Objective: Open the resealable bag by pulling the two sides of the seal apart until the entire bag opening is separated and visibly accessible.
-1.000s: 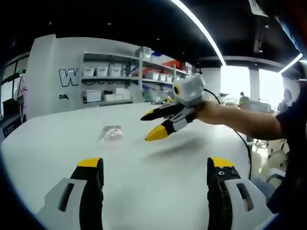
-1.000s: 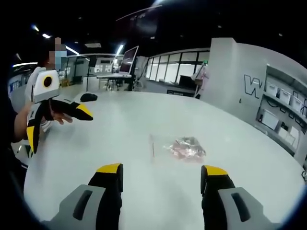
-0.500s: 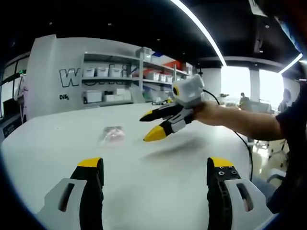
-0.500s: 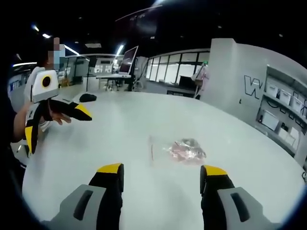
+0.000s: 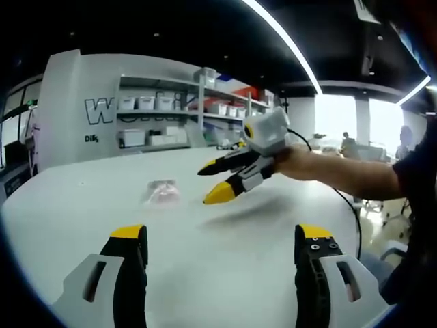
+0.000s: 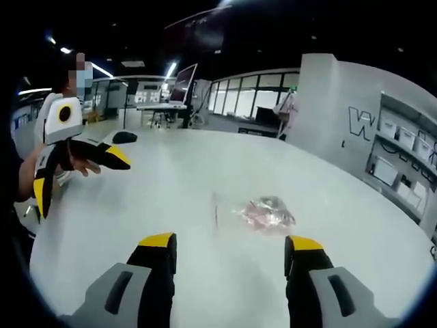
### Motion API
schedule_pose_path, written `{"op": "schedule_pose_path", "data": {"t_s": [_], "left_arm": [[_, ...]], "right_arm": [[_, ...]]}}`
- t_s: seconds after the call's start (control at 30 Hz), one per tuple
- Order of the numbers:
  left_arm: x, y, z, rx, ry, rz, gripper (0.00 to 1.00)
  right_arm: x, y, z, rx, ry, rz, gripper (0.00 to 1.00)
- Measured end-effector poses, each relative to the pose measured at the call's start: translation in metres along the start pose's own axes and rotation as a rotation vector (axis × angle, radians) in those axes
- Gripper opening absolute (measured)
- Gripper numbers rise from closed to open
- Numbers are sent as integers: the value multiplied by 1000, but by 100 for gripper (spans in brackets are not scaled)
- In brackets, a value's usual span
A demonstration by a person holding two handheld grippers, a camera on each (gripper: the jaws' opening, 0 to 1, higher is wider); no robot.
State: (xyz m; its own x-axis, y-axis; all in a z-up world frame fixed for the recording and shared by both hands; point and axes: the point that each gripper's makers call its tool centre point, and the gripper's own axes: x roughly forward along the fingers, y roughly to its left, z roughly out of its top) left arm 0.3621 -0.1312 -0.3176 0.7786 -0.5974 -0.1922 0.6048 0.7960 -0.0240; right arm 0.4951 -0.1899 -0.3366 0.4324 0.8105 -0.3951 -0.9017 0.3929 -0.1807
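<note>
Resealable bag (image 6: 265, 212) lay flat on the white bench (image 6: 205, 164), untouched, seal apparently not yet pulled apart; it sat just ahead of the right hand-held gripper (image 6: 229, 256) and slightly to its right. In the left gripper view the bag (image 5: 161, 192) was farther off, ahead and left of centre. It held something pinkish; what exactly could not be made out. Which edge carried the seal could not be told either.

Right hand-held gripper was released, jaws spread wide and holding nothing, hovering above the bench and aimed toward the bag, probably lined up for an approach. In the left gripper view it (image 5: 215, 182) hung in the air just right of the bag, a hand (image 5: 295, 162) wrapped round its body. Left hand-held gripper (image 5: 222, 246) was likewise released and holding nothing, further back from the bag. In the right gripper view it (image 6: 75, 174) sat well off to the left, near the bench edge, jaws parted.

Room for moving looked generous: bare bench surface on all sides of the bag, nothing beside it to snag. The bag lay well in from every bench edge, so sliding it off looked unlikely. A dark rounded object (image 6: 124, 138) sat at the far left, well apart. Shelving with bins (image 5: 164, 113) stood beyond the far edge, out of the way.
</note>
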Motion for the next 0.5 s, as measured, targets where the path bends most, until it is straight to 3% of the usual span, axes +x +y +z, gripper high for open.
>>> {"op": "schedule_pose_path", "data": {"t_s": [0.5], "left_arm": [[2, 2, -2, -6, 0, -1, 87]], "right_arm": [[5, -2, 1, -9, 6, -2, 61]]}}
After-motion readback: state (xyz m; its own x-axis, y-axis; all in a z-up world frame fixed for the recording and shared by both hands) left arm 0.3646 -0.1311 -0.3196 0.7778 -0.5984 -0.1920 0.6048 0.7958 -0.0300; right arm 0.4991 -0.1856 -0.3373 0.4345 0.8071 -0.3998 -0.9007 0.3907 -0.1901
